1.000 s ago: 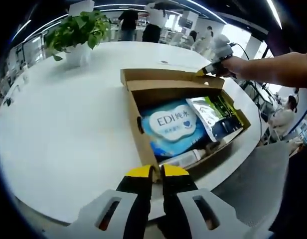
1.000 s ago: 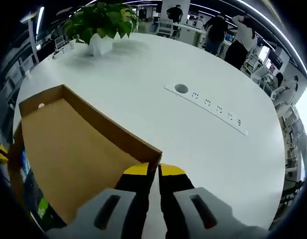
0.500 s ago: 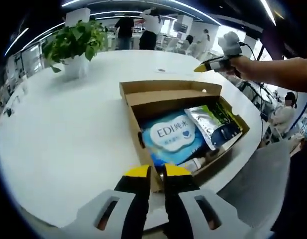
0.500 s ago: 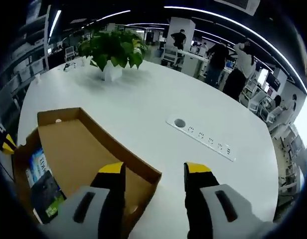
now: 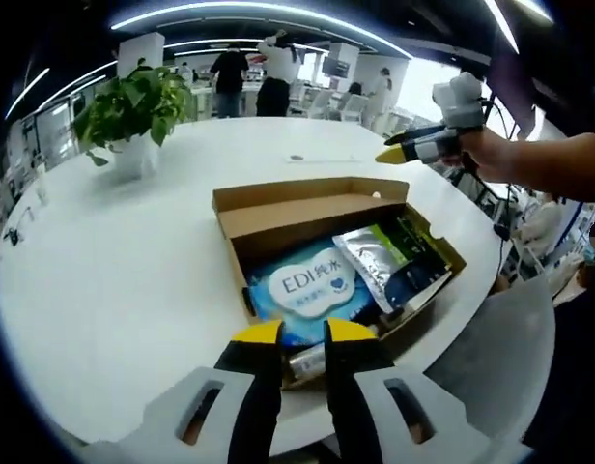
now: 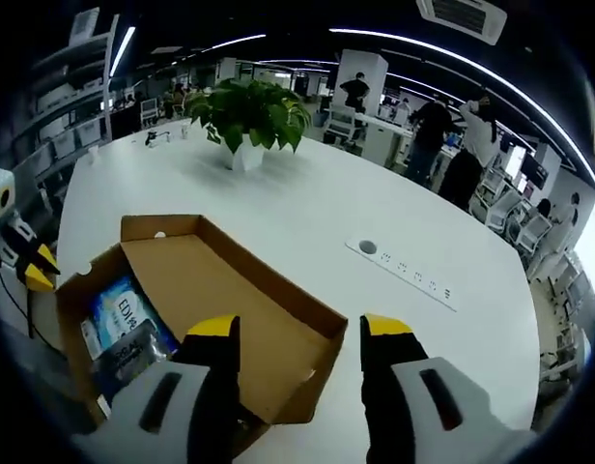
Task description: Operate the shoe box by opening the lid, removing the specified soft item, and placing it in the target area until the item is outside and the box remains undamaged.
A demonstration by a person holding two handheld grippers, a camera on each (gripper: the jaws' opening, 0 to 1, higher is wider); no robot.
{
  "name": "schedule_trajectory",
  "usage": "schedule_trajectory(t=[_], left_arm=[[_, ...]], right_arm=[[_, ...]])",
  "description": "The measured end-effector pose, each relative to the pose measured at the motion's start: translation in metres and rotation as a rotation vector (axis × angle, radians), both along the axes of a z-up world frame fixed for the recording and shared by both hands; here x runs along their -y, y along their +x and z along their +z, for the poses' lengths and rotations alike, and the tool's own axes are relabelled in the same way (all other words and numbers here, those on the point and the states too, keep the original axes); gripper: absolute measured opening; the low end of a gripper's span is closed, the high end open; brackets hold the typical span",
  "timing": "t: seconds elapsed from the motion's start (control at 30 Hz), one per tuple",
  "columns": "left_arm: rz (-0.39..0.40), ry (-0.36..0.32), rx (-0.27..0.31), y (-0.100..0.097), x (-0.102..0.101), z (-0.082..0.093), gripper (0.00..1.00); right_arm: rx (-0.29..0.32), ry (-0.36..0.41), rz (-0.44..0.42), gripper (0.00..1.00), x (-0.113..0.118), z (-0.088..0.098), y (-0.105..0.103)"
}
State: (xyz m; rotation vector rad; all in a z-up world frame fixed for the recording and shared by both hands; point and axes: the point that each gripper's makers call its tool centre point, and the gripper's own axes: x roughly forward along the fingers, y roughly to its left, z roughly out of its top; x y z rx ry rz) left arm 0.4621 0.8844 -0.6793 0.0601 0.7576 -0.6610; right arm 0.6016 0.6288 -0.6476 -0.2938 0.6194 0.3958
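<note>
The shoe box [image 5: 336,266] sits on the white table [image 5: 124,271], and everything reads off it. Far off its left corner stands a potted plant [image 5: 128,106], out of the work path. The lid [image 6: 244,319] is folded back flat behind the box, so the contents lie exposed. Inside, toward the box's left wall, lies the blue wipes pack [image 5: 307,290], which I judge to be the soft item to remove; it is not yet out. Just beside it, toward the right wall, a silver-green pouch [image 5: 380,271] overlaps darker packets. At the box's near edge the left gripper [image 5: 302,333] hovers, its tips set a narrow gap apart, empty, likely lined up to reach in. Beyond the right far corner the right gripper [image 5: 406,150] is raised, jaws spread wide and empty, clear of the lid.
</note>
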Motion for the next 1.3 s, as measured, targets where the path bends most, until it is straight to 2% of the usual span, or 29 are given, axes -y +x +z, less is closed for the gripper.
schedule_trajectory(t=[0.43,0.83,1.17,1.3], left_arm=[[-0.035,0.013,0.006,-0.006,0.005,0.002,0.14],[-0.100,-0.004,0.001,0.003,0.030,0.004,0.15],[-0.138,-0.032,-0.043,0.009,0.056,-0.007,0.14],[-0.154,-0.020,-0.057,0.015,0.067,-0.013,0.14]], right_arm=[[-0.025,0.007,0.014,0.42,-0.012,-0.008,-0.044],[-0.069,0.006,0.028,0.38,-0.024,-0.023,-0.077],[-0.109,0.004,0.053,0.35,-0.027,-0.039,-0.099],[-0.123,0.007,0.061,0.34,-0.029,-0.044,-0.104]])
